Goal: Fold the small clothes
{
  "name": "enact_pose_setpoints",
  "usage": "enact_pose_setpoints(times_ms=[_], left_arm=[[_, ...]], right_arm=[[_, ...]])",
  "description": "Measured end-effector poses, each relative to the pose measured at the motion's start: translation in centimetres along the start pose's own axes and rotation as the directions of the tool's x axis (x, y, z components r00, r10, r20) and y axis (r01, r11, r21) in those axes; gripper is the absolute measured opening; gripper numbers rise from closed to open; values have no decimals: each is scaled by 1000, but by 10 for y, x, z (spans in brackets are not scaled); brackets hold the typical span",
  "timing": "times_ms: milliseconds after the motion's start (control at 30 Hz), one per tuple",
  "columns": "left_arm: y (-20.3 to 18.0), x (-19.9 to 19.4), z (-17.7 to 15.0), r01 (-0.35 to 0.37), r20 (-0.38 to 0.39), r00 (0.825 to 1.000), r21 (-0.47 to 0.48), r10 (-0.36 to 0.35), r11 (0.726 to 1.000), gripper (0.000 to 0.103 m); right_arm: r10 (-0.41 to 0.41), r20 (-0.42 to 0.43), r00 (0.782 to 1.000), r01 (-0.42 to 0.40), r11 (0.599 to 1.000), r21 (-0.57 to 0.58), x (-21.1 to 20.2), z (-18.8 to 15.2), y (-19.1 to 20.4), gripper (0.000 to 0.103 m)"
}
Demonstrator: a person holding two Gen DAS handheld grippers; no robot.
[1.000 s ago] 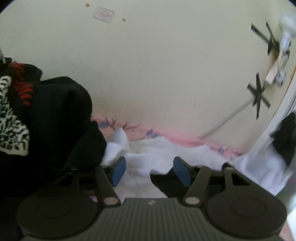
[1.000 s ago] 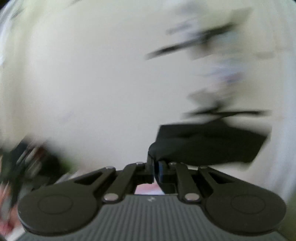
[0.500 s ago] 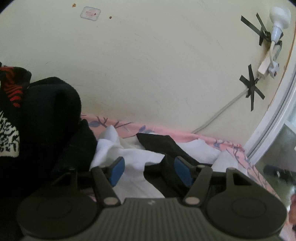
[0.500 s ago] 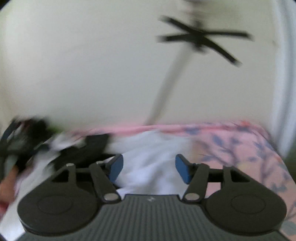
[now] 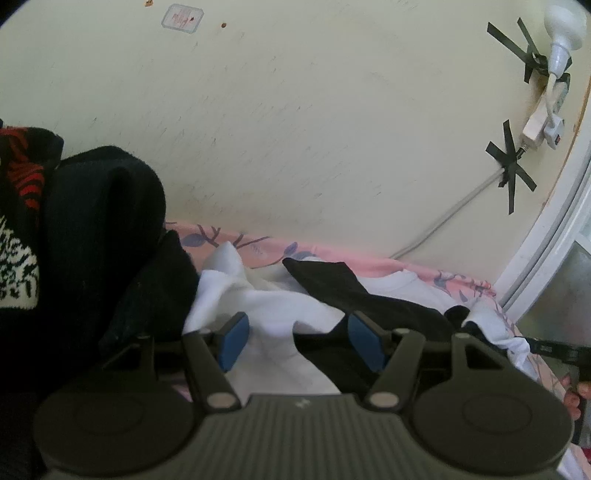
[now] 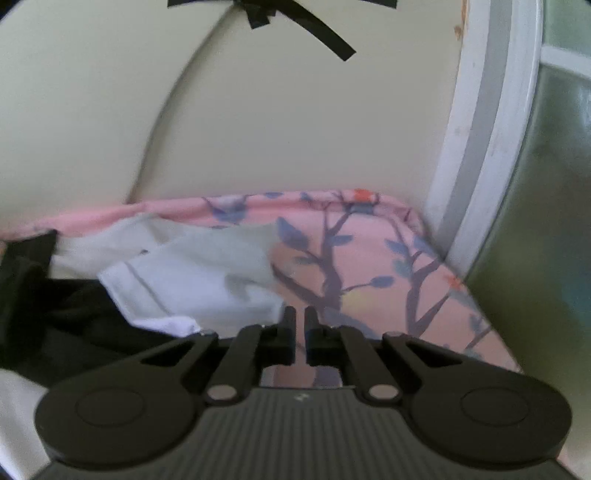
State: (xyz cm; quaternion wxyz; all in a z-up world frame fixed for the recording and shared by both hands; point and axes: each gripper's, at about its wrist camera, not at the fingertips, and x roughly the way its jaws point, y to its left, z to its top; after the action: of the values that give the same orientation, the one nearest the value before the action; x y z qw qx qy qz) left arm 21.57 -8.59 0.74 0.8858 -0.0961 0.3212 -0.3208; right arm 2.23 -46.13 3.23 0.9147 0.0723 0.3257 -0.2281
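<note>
A tall heap of folded black knit garments [image 5: 92, 229] walls off the left side, and the cream plastered wall [image 5: 314, 129] closes the back just behind the pink floral bedsheet [image 6: 369, 266]. A crumpled white cotton garment [image 5: 266, 306] and a black fabric piece [image 5: 351, 291] cover the sheet's middle. On the right, bare sheet lies open up to the white window frame [image 6: 472, 147].

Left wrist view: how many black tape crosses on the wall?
2. The upper tape cross sits at top right beside the white bulb; the lower tape cross is below it, pinning the grey cable. More may lie outside the frame.
</note>
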Motion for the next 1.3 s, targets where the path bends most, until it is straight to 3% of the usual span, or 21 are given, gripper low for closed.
enact_pose_setpoints(times_ms=[33, 67, 100, 167, 200, 267, 333, 433, 567, 667, 700, 733, 767, 900, 1067, 1167, 1200, 1233, 1267, 1300], left_arm=[[0, 0, 0, -1, 1, 1000, 0, 1, 1000, 61], [0, -1, 0, -4, 4, 1000, 0, 4, 1000, 61], [1, -2, 0, -6, 11, 1000, -1, 6, 1000, 61], [3, -9, 1, -1, 44, 999, -14, 2, 1000, 61], [4, -12, 3, 5, 61, 998, -24, -3, 1000, 61], [9, -18, 5, 19, 92, 996, -52, -15, 998, 61], [15, -21, 8, 26, 103, 995, -85, -17, 996, 61], [23, -21, 11, 26, 102, 995, -126, -13, 992, 61], [28, -20, 13, 35, 106, 994, -150, -19, 988, 61], [28, -18, 13, 34, 105, 994, -151, -18, 988, 61], [28, -18, 13, 34, 105, 994, -151, -18, 988, 61], [28, -18, 13, 35, 105, 994, -152, -19, 988, 61], [28, -17, 13, 36, 104, 994, -154, -20, 987, 61], [30, -17, 13, 37, 102, 995, -157, -21, 987, 61], [30, -16, 12, 41, 104, 994, -165, -24, 985, 61], [30, -16, 12, 42, 103, 994, -161, -25, 986, 61], [30, -16, 12, 42, 102, 994, -159, -26, 986, 61], [30, -16, 12, 42, 101, 995, -158, -26, 987, 61], [31, -17, 12, 42, 101, 995, -159, -26, 986, 61], [31, -17, 12, 43, 101, 995, -160, -27, 986, 61]], right_arm=[[13, 7, 1000, -13, 1000, 7, -5, 3, 0, 11], [14, 38, 999, -15, 1000, 12, -13, 7, 2, 48], [27, 85, 996, -29, 999, 17, -23, 10, 6, 64], [115, 141, 983, -118, 993, 8, -38, 20, 25, 61], [208, 127, 970, -209, 978, -5, -40, 26, 37, 61], [371, 85, 925, -371, 928, -9, -35, 35, 65, 63], [473, 11, 881, -473, 881, 15, -17, 43, 94, 65], [514, -100, 852, -506, 858, 93, 25, 51, 128, 65], [503, -148, 852, -476, 860, 183, 74, 59, 146, 66], [543, -205, 814, -490, 832, 259, 95, 57, 157, 57], [546, -199, 814, -497, 831, 248, 91, 57, 162, 47], [576, -211, 790, -530, 814, 238, 87, 58, 168, 11], [596, -218, 773, -549, 800, 243, 84, 55, 171, 0], [654, -130, 745, -612, 748, 256, 48, 54, 169, 0], [719, 73, 692, -690, 627, 362, -13, 49, 131, 0], [727, 191, 659, -716, 530, 455, -37, 28, 102, 0], [716, 197, 669, -699, 517, 494, -35, 16, 98, 0], [693, 175, 700, -662, 535, 525, -30, 4, 94, 0], [650, 119, 751, -601, 598, 530, -22, -6, 94, 9], [565, 8, 825, -500, 723, 476, -12, -15, 99, 24]])
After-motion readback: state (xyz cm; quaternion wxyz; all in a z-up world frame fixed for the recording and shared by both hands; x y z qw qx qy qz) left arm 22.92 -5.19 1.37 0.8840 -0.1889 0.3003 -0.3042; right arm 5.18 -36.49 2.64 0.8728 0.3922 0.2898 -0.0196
